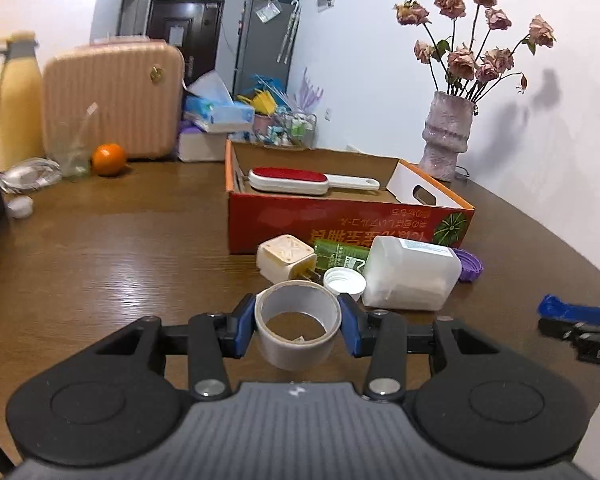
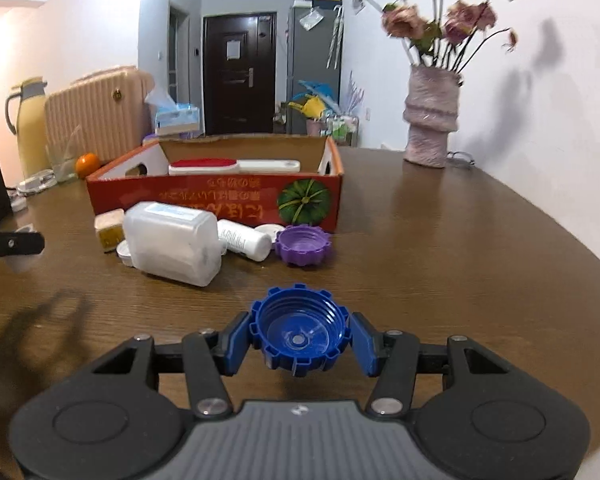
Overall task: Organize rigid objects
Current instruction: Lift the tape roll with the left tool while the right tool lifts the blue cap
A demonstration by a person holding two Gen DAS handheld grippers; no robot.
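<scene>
Left hand-held gripper (image 1: 298,326) clamping tape roll (image 1: 296,326), right hand-held gripper (image 2: 300,338) pinching blue cap (image 2: 299,330) between its fingers

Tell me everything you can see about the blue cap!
The blue cap is a round plastic screw lid with chunky notched teeth around its rim. It faces open side up, showing inner threads and a small grey dot at its centre. The right gripper pinches it between two blue fingers, lifted above the wooden table. Nothing else touches it.
</scene>
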